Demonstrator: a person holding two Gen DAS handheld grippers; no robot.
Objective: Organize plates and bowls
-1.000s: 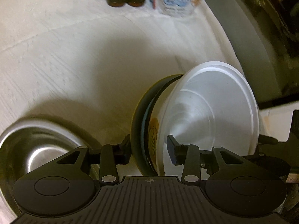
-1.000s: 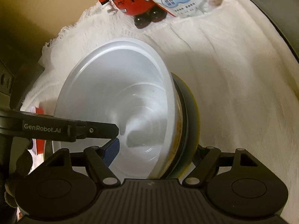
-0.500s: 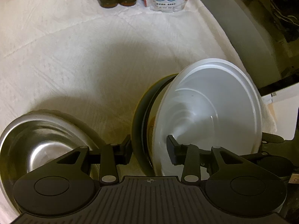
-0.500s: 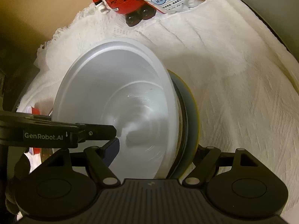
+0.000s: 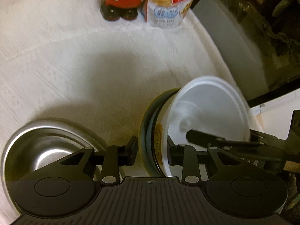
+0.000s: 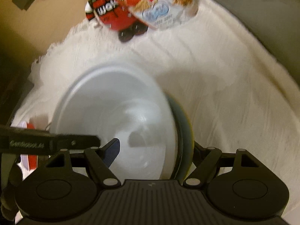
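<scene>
Right now you're working a nested stack w/ both tools, so go slow. Far left on the desk cloth (image 5: 56, 65), the steel bowl (image 5: 43, 146) is sitting upright, empty, just beside the left tool (image 5: 151, 148) — prob. the next home for the stack, so keep clear of its rim. The left tool's jaws are closing around the stack's edge: the yellow-rimmed bowl (image 5: 148, 131) and the white bowl (image 5: 206, 112) are both between them, tipped up on edge, mouths facing right. Can't tell if the pads are biting yet; let them seat before lifting. The right tool (image 6: 155, 150) is standing wide, straddling the same stack, blue pad inside the white bowl (image 6: 112, 112), other finger behind the yellow rim; pinching or just bracketing, can't tell. Keep both tools moving together, no twisting. The red toy (image 6: 112, 15) and cereal bag (image 6: 163, 5) are well apart at the back.
</scene>
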